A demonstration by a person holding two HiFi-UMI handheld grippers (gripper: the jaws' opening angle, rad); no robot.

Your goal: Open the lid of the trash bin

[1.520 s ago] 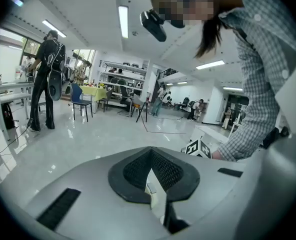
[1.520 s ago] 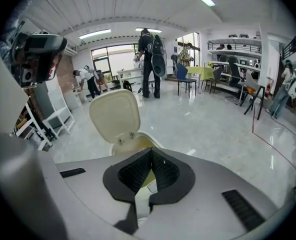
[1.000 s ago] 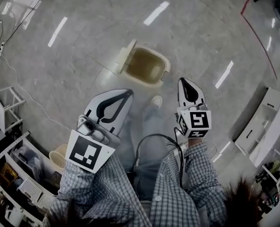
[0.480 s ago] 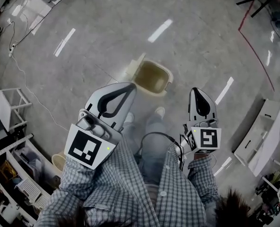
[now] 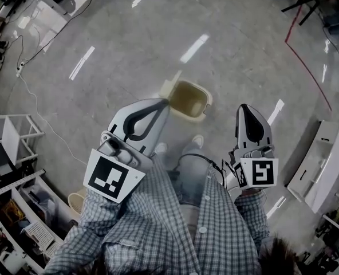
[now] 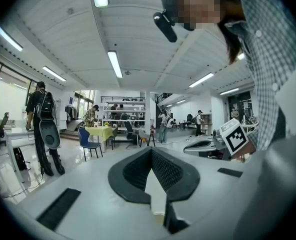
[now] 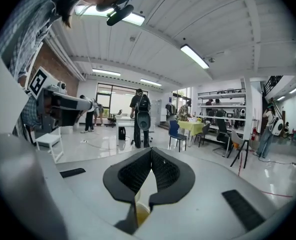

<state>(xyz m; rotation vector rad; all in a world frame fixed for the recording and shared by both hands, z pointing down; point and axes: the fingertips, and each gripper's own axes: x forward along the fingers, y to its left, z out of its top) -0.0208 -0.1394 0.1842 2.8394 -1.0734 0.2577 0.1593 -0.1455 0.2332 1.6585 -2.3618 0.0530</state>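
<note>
Bin (image 5: 206, 103) lid (image 5: 169, 87) open; left claw (image 5: 161, 103), right claw (image 5: 245, 107) closed.

**Floor** (image 5: 101, 33): glossy grey, seamed, mirroring strip lights.
**Red line** (image 5: 307, 71): on the floor, ahead and to the right of the right gripper (image 5: 245, 107).
**White shelf unit** (image 5: 321, 165): on the floor to the right of the right gripper.
**White open racks** (image 5: 12, 136): well to the left of the left gripper (image 5: 160, 106). Cluttered shelving (image 5: 20, 216) stands behind them.
**White cable** (image 5: 40, 110): trails over the floor between the racks and the left gripper.
**Ceiling** (image 6: 63, 29): white, panelled, with tube lights (image 6: 114, 64).
**Beyond the left gripper's tip:** yellow-clothed table (image 6: 99, 132), blue chair (image 6: 89, 143), tall shelving (image 6: 122, 109) far back.
**Brick wall** (image 7: 55, 61): left of the right gripper. A white stool (image 7: 49, 140) stands below it, and bright windows (image 7: 113, 104) show far ahead.
</note>
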